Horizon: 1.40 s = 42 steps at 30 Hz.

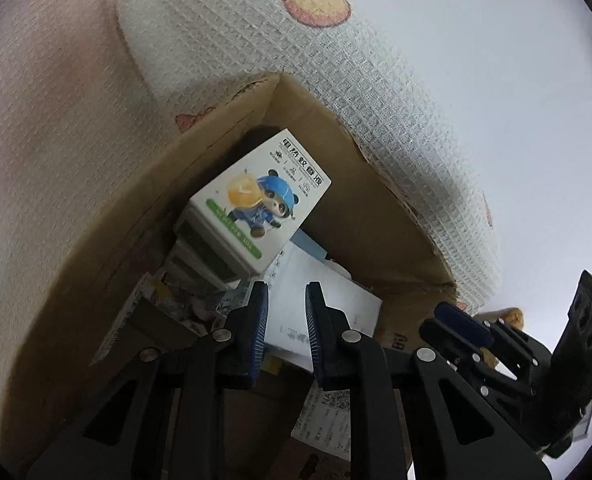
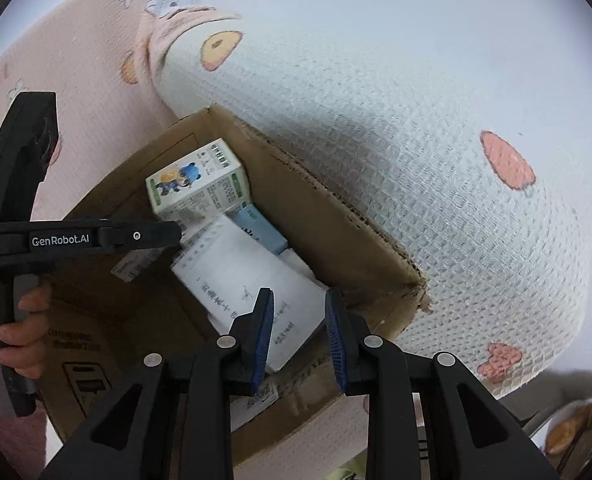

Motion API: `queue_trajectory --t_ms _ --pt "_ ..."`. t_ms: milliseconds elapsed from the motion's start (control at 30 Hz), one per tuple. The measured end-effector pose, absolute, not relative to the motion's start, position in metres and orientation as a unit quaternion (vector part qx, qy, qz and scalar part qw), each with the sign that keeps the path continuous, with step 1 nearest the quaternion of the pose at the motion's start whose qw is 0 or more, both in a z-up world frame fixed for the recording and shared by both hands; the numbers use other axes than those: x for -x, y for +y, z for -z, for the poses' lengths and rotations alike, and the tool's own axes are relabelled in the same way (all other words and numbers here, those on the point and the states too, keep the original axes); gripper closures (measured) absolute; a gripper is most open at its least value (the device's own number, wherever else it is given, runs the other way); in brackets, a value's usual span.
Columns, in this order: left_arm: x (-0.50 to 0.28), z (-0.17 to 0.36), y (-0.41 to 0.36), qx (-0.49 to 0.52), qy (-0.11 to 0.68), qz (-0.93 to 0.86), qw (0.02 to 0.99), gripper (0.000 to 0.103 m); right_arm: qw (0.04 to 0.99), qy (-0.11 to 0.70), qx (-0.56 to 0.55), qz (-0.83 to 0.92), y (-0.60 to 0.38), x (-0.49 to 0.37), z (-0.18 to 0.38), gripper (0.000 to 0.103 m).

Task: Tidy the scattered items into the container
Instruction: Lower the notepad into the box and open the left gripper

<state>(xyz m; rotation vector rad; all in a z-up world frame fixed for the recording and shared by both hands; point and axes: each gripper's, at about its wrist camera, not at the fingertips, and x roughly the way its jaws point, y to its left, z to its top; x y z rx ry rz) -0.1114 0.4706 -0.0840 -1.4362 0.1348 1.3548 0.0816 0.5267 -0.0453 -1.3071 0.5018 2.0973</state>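
Clearly, in the left wrist view, the left hand-held gripper (image 1: pixel 286 332) hangs over the open cardboard box (image 1: pixel 108 248) with its jaws only a little apart and nothing between them. Just ahead of its tips lies the white carton with the cartoon bear (image 1: pixel 256 204), resting tilted on other packs inside the box, its long axis running away toward the far corner. In the right wrist view, the right hand-held gripper (image 2: pixel 300 340) is also narrowly parted and empty, above the white paper sheet (image 2: pixel 248 276) in the box. The carton (image 2: pixel 200 184) lies farther off here, so the left hand seems nearer to it.
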Motion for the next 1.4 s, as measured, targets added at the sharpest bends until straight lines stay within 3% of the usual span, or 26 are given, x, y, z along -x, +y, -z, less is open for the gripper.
queue_trajectory --t_ms 433,567,933,1200,1400 --pt "0.089 0.113 0.459 0.641 0.059 -0.553 0.528 0.084 0.185 0.148 0.619 -0.749 0.508 -0.042 0.086 0.08" --pt "0.081 0.114 0.463 0.642 0.059 -0.548 0.534 0.086 0.168 0.097 0.646 -0.738 0.493 -0.033 0.096 0.08" --pt "0.09 0.126 0.453 0.673 0.022 -0.512 0.532 0.086 0.154 0.099 0.661 -0.728 0.488 -0.024 0.107 0.08" --pt "0.087 0.143 0.46 0.697 0.009 -0.502 0.511 0.087 0.191 0.055 0.677 -0.709 0.491 -0.019 0.121 0.08" --pt "0.1 0.15 0.465 0.705 -0.025 -0.496 0.506 0.087 0.193 0.093 0.661 -0.72 0.501 -0.019 0.115 0.079"
